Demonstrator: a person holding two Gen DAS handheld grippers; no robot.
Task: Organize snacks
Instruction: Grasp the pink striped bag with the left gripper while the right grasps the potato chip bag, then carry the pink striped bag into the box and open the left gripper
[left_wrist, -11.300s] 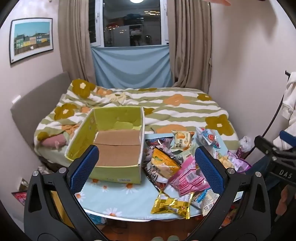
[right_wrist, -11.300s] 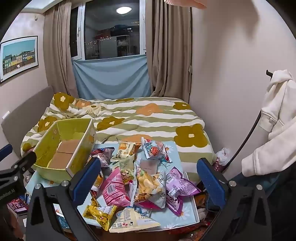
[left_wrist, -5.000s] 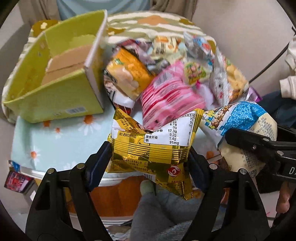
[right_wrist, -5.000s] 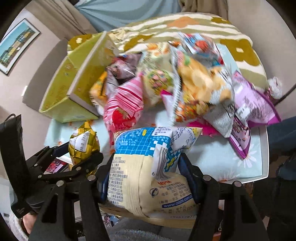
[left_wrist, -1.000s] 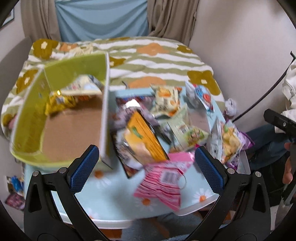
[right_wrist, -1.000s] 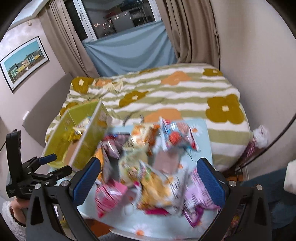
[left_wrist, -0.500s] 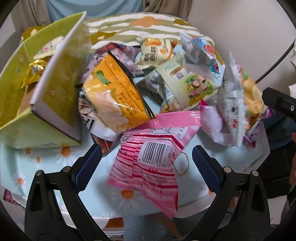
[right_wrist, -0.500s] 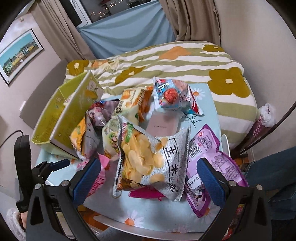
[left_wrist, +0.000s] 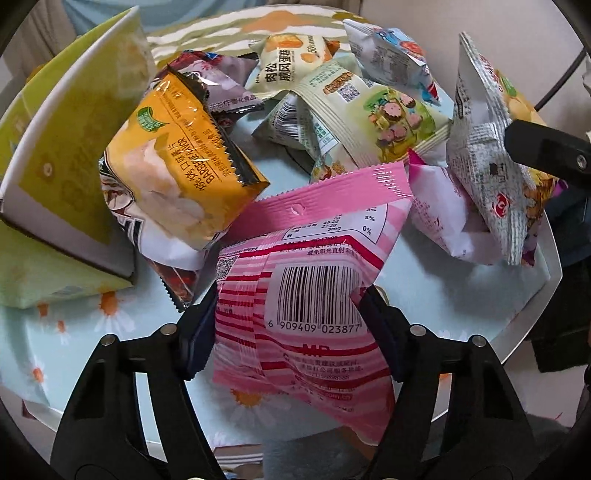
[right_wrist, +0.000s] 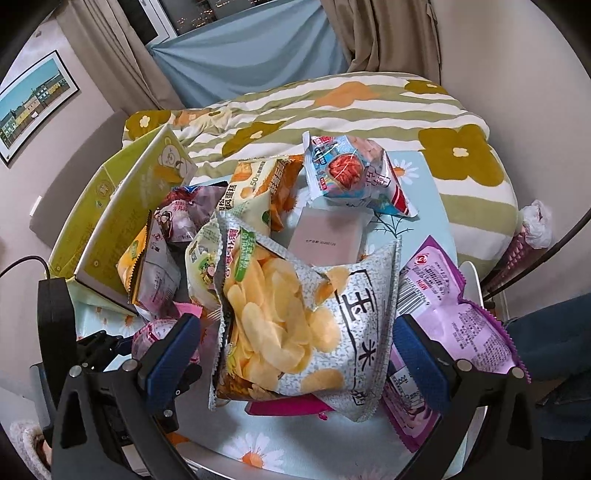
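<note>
Squeezing the pink snack bag (left_wrist: 306, 295) on both sides, left gripper (left_wrist: 291, 314) clamped on it low on the table (left_wrist: 85, 332), just by the green box (left_wrist: 62, 147) — best lifted slowly, clear of the orange bag (left_wrist: 173, 162) leaning on it.

Seen from the right wrist: right gripper (right_wrist: 295, 350) spread wide around the chip bag (right_wrist: 295, 325), pads not touching yet — should close gently on the puffy middle, not the crinkly edge.

Barcode 6 909409 023877 on the pink packet (left_wrist: 310, 291); "BARBECUE FLAVOR" on the orange bag (left_wrist: 177, 162).
</note>
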